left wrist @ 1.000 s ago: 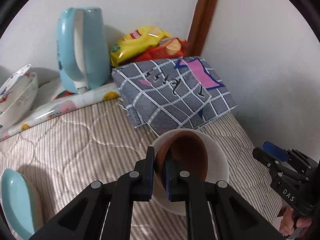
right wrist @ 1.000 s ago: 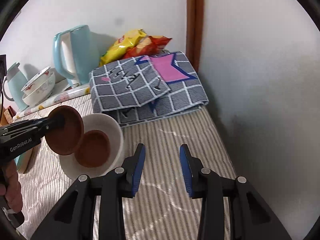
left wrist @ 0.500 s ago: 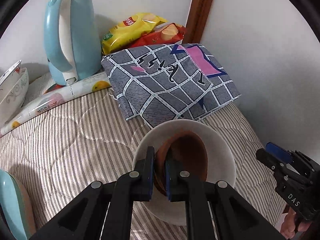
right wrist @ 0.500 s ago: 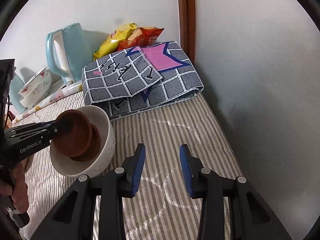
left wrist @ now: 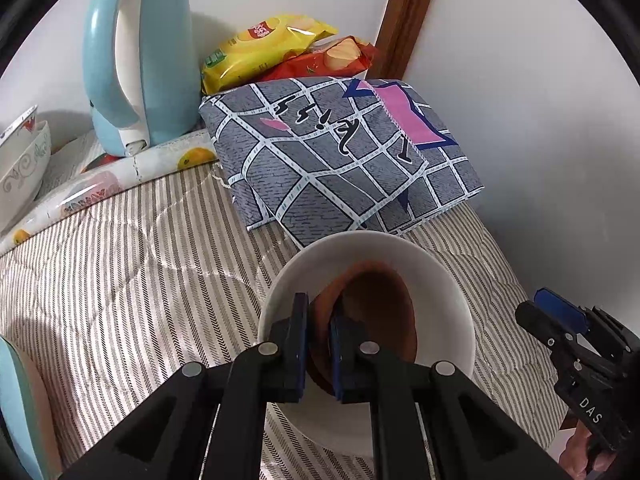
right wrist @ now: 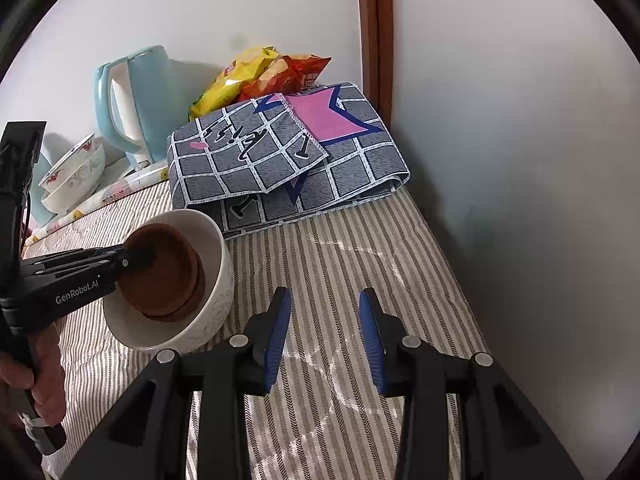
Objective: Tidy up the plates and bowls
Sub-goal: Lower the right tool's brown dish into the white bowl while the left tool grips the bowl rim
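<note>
The left claw (left wrist: 319, 344) is clenched on the rim of a brown bowl (left wrist: 380, 312), which sits tilted inside a larger white bowl (left wrist: 440, 280) on the striped quilt (left wrist: 120, 272). A second brown bowl (right wrist: 176, 314) lies beneath it in the white bowl. The right claw (right wrist: 324, 332) hangs released just right of the white bowl, its blue pads (right wrist: 276, 336) apart and gripping nothing. Behind the white bowl, touching or nearly touching its far rim, lies a folded grey checked cloth (left wrist: 340, 152); beyond that, snack bags (left wrist: 280, 52) and a blue kettle (left wrist: 136, 60) stand against the wall. Two patterned bowls (right wrist: 74, 174) are stacked far left of the white bowl.
</note>
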The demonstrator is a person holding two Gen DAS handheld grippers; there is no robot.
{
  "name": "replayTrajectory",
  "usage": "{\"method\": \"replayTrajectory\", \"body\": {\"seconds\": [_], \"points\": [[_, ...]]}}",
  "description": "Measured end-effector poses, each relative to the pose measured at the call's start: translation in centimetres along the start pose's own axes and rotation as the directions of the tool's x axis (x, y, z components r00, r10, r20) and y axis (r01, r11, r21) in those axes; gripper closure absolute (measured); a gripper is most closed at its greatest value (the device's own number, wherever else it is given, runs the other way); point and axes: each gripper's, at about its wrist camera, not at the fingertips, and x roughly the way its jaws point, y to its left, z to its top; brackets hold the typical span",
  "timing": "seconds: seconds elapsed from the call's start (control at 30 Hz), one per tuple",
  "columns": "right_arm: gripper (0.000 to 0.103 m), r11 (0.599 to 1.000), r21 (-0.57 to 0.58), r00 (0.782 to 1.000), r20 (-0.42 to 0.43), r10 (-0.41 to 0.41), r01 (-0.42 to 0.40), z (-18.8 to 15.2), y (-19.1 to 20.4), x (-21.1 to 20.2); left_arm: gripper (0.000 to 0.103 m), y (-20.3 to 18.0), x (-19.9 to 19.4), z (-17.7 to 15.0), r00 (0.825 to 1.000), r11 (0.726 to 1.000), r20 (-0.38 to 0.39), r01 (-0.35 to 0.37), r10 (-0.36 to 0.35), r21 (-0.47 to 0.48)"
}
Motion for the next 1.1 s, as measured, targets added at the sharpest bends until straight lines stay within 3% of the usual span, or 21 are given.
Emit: {"method": "replayTrajectory", "body": {"seconds": [0.53,0.73,0.9,1.1], "points": [[0.068,1.000,-0.023,1.000,0.013,0.012,-0.012,0.3,1.0,-0.5,0.092,0.0,-0.2,0.0,1.000,1.000,-0.012,0.009,-0.009,-0.002],[0.067,0.999,-0.027,0.999,0.013,0.038,-0.037,0.8,1.6,-0.6,0.082,-0.1,-1.1,0.1,1.000,1.000,0.004,-0.002,0.002,0.001],[0.062,0.995,-0.008,0.995,0.018,0.101,-0.101,1.5,2.3,-0.7,0.081,0.5,-2.4,0.2,1.000,1.000,0.020,0.003,-0.003,-0.007],[0.060,0.991,-0.045,0.992,-0.016,0.129,-0.129,2.2,4.2,0.1,0.071,1.4,-3.2,0.2,0.998,0.998,0.020,-0.058,0.058,-0.005]]}}
